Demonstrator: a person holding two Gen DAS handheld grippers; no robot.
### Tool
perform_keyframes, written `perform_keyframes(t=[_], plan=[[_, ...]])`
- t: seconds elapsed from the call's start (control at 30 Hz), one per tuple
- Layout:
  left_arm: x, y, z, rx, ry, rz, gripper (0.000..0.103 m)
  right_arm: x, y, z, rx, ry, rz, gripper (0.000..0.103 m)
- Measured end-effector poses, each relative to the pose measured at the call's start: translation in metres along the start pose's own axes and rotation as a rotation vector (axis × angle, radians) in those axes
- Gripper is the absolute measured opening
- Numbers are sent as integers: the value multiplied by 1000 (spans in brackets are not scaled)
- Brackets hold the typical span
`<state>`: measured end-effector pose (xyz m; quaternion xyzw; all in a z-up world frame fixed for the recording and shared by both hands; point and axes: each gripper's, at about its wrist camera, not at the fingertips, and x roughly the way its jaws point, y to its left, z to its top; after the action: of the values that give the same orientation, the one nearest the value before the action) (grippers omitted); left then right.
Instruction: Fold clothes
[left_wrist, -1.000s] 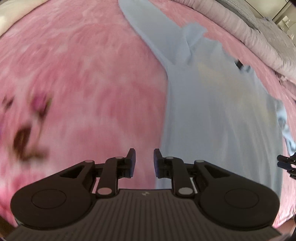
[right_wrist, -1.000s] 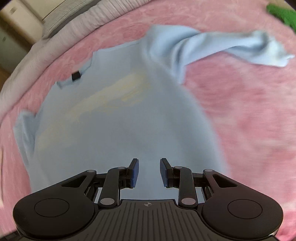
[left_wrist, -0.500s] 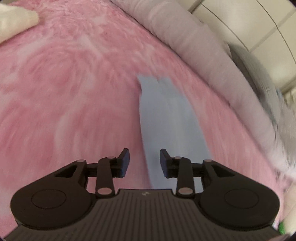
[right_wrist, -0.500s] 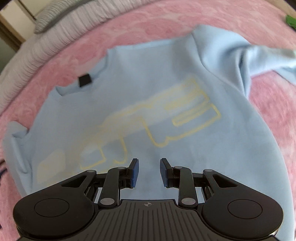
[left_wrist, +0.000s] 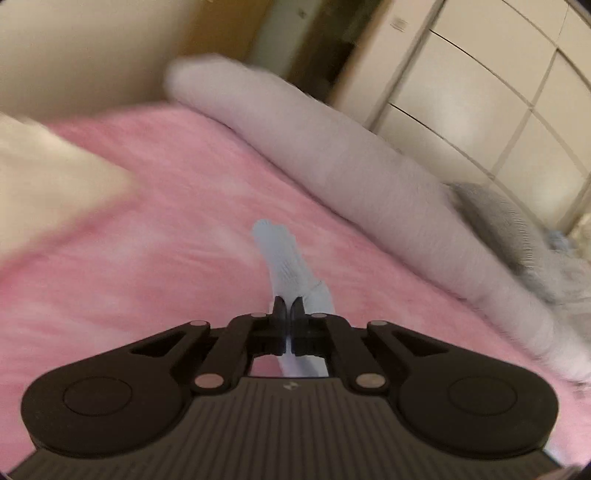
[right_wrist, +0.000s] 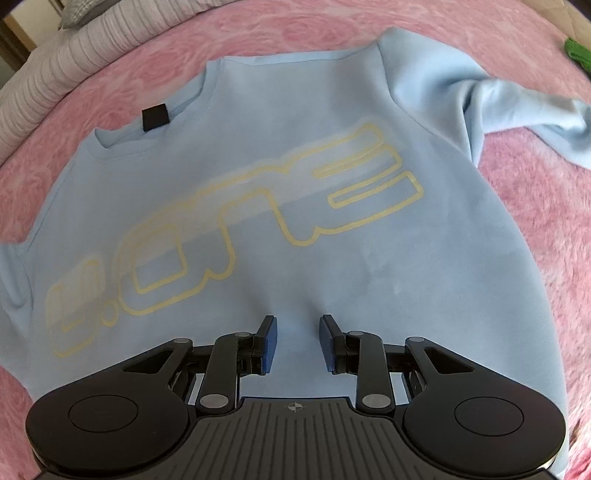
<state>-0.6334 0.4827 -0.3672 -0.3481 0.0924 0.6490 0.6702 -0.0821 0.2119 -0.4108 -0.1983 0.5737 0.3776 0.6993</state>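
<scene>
A light blue sweatshirt (right_wrist: 332, 155) with yellow outlined lettering lies spread flat on the pink bed cover (right_wrist: 554, 221). Its neck with a black tag (right_wrist: 155, 117) points to the far left, and one sleeve (right_wrist: 524, 118) bends out at the right. Over the lower body of the sweatshirt, my right gripper (right_wrist: 297, 338) stands open with only cloth beneath it. In the left wrist view my left gripper (left_wrist: 287, 314) is shut on the other sleeve (left_wrist: 284, 258), whose cuff runs forward above the pink cover (left_wrist: 166, 277).
A grey rolled quilt (left_wrist: 369, 177) runs along the bed's far edge, with wardrobe doors (left_wrist: 498, 92) behind. A cream cloth (left_wrist: 48, 177) lies at the left. A green item (right_wrist: 576, 53) sits at the right edge of the bed.
My left gripper has closed on the sleeve and lifted it, tilting up toward the quilt and wall. My right gripper has moved closer over the sweatshirt's body and stays open.
</scene>
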Motion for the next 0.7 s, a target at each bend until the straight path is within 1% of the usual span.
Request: perform_keyframes(t=[0.1, 0.27, 0.4, 0.5, 0.57, 0.6, 0.63, 0.7], plan=[[-23, 13, -27, -4, 27, 98, 1, 2, 2, -4, -9, -9, -6, 29], [-62, 35, -73, -11, 72, 263, 6, 2, 7, -8, -68, -21, -22, 29], [-93, 49, -106, -17, 98, 387, 5, 1, 0, -9, -77, -18, 18, 29], [-116, 38, -105, -21, 48, 427, 5, 1, -7, -8, -69, -15, 56, 29], [-127, 29, -106, 25, 22, 442, 6, 0, -12, -8, -78, -13, 88, 29], [-128, 26, -108, 51, 30, 458, 11, 0, -16, -8, -85, -17, 111, 29], [-123, 25, -113, 72, 79, 496, 13, -1, -20, -9, -88, -21, 136, 29], [-119, 27, -127, 69, 190, 578, 13, -4, -30, -8, -90, -17, 188, 29]])
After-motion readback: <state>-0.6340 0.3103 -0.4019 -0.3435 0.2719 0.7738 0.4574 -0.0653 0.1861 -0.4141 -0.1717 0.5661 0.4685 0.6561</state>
